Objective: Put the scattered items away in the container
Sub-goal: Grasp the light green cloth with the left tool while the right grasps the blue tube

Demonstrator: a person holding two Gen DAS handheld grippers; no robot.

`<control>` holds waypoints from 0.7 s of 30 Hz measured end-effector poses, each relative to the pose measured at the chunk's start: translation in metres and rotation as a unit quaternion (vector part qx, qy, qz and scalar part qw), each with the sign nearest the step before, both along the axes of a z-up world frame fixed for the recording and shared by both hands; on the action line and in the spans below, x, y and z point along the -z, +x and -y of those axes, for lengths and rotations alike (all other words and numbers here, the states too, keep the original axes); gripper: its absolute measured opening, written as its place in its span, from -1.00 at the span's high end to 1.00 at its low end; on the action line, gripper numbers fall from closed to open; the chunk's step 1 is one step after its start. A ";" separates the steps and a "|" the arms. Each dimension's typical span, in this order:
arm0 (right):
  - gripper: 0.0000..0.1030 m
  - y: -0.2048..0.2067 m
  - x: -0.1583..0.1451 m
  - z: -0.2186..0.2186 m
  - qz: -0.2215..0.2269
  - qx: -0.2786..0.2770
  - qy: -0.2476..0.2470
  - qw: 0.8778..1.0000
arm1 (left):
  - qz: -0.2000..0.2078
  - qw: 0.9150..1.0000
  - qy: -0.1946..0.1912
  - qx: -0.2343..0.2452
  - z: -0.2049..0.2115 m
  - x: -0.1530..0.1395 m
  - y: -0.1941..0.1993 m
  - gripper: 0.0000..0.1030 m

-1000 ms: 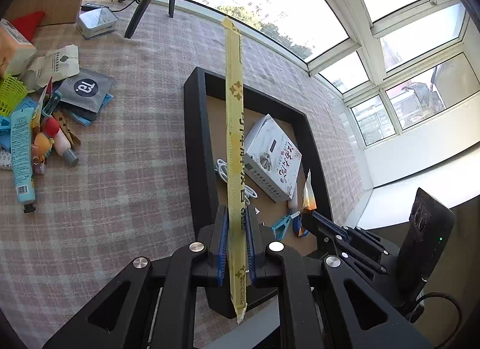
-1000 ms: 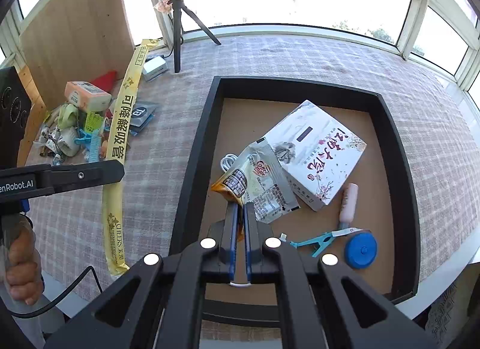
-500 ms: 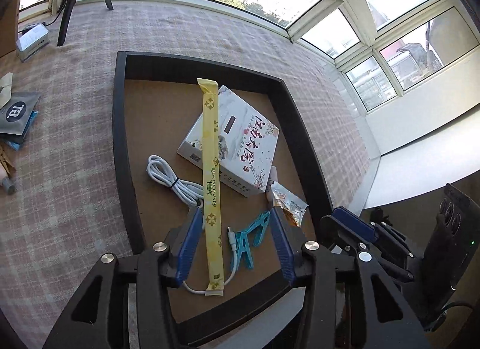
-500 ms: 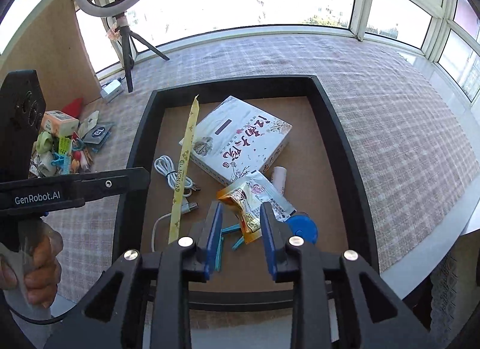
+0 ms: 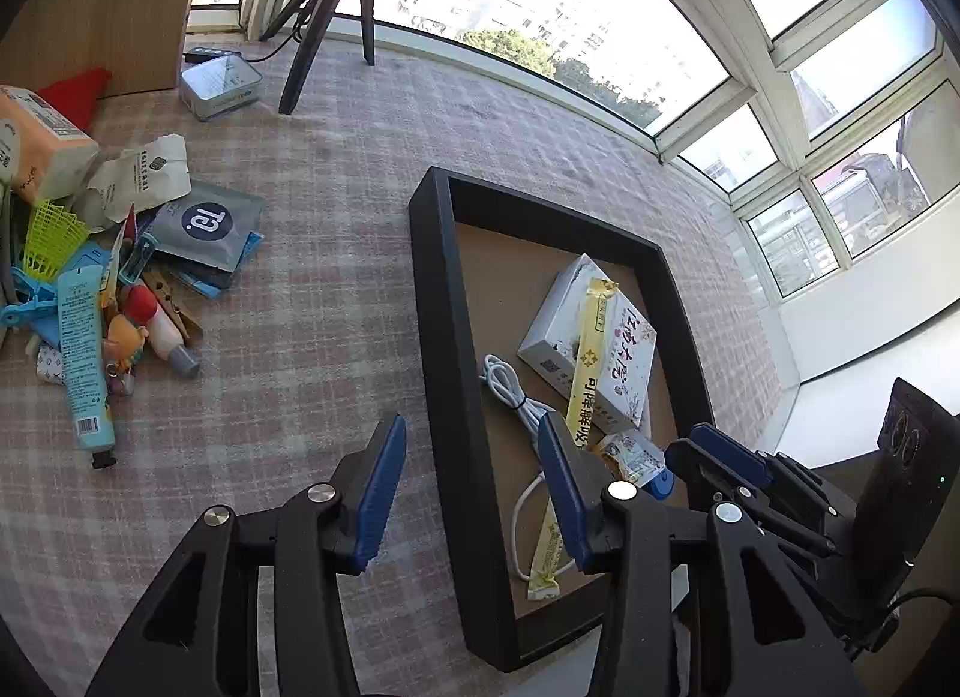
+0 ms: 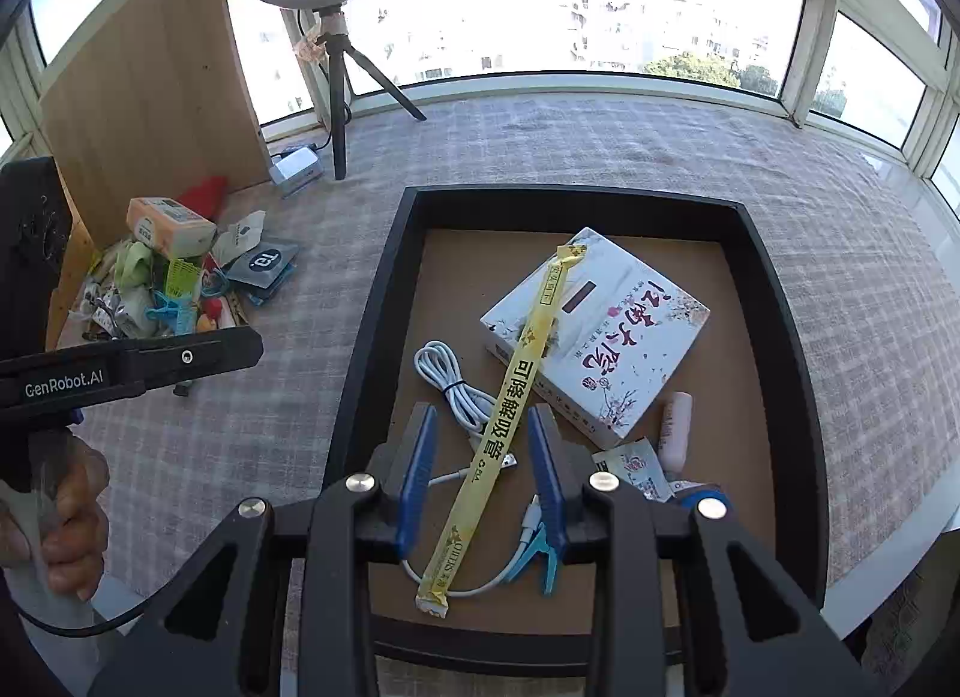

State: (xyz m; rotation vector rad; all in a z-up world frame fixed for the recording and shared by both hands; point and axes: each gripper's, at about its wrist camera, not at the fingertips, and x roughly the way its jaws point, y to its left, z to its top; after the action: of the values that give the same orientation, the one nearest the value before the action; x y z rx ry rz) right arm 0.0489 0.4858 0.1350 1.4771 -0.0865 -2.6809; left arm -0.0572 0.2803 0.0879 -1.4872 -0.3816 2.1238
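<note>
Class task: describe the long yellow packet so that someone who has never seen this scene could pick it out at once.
Find the black tray on the checked cloth. Inside it lies a white box, and the yellow packet leans across the box's left corner, running down over a white cable. It is the only long, thin yellow strip there, printed with black characters.

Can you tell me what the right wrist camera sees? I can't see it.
A long yellow packet lies in a black tray, leaning on a white box, with the open right gripper above. A heap of small items waits outside.
</note>
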 end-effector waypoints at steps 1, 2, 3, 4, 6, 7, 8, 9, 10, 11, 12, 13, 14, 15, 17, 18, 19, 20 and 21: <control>0.40 -0.003 0.000 0.009 0.000 -0.009 -0.001 1.000 | 0.000 1.000 -0.002 -0.010 0.011 0.000 -0.001 0.17; 0.40 -0.007 0.000 0.018 0.000 -0.019 -0.003 1.000 | -0.001 1.000 -0.003 -0.019 0.022 0.001 -0.003 0.17; 0.40 -0.010 0.000 0.028 0.001 -0.029 -0.005 1.000 | 0.000 1.000 -0.005 -0.028 0.033 0.002 -0.004 0.17; 0.40 -0.014 0.000 0.038 0.001 -0.039 -0.007 0.999 | 0.001 0.999 -0.007 -0.037 0.044 0.002 -0.006 0.17; 0.40 -0.020 0.001 0.058 0.001 -0.058 -0.011 0.998 | 0.000 0.998 -0.009 -0.054 0.063 0.002 -0.008 0.19; 0.40 -0.022 0.001 0.068 0.002 -0.066 -0.012 0.998 | -0.002 0.998 -0.012 -0.063 0.073 0.001 -0.010 0.19; 0.40 -0.024 0.001 0.078 0.002 -0.074 -0.013 0.997 | -0.003 0.997 -0.014 -0.071 0.083 0.001 -0.011 0.20; 0.39 -0.026 0.002 0.088 0.003 -0.082 -0.015 0.997 | -0.004 0.997 -0.016 -0.079 0.092 0.001 -0.013 0.20; 0.40 -0.028 0.002 0.097 0.004 -0.089 -0.017 0.996 | -0.004 0.996 -0.017 -0.086 0.101 0.001 -0.015 0.20; 0.40 -0.030 0.003 0.106 0.006 -0.097 -0.019 0.995 | -0.005 0.995 -0.020 -0.095 0.111 0.001 -0.017 0.20; 0.40 -0.032 0.003 0.114 0.007 -0.104 -0.021 0.994 | -0.006 0.994 -0.022 -0.104 0.122 0.002 -0.018 0.20; 0.40 -0.034 0.004 0.123 0.008 -0.111 -0.021 0.994 | -0.006 0.993 -0.024 -0.112 0.131 0.002 -0.020 0.20; 0.40 -0.035 0.005 0.132 0.009 -0.117 -0.020 0.993 | -0.006 0.993 -0.027 -0.119 0.140 0.002 -0.022 0.20; 0.40 -0.037 0.006 0.141 0.011 -0.123 -0.019 0.992 | -0.007 0.991 -0.031 -0.127 0.150 0.002 -0.025 0.20; 0.39 -0.040 0.009 0.157 0.016 -0.135 -0.019 0.991 | -0.010 0.989 -0.039 -0.140 0.168 0.003 -0.031 0.20; 0.39 -0.041 0.011 0.164 0.022 -0.139 -0.017 0.990 | -0.011 0.988 -0.043 -0.145 0.178 0.003 -0.035 0.20; 0.39 -0.043 0.014 0.172 0.027 -0.144 -0.017 0.989 | -0.012 0.988 -0.047 -0.149 0.186 0.003 -0.038 0.20; 0.39 -0.046 0.016 0.179 0.032 -0.150 -0.018 0.988 | -0.014 0.987 -0.052 -0.154 0.194 0.003 -0.042 0.20; 0.36 -0.048 0.020 0.186 0.037 -0.153 -0.020 0.987 | -0.016 0.985 -0.058 -0.160 0.202 0.003 -0.046 0.20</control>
State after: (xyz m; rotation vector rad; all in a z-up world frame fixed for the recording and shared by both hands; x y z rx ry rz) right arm 0.0010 0.2993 0.1153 1.4436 0.0765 -2.3691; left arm -0.1032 0.0779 0.0847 -1.5376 -0.5227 2.4537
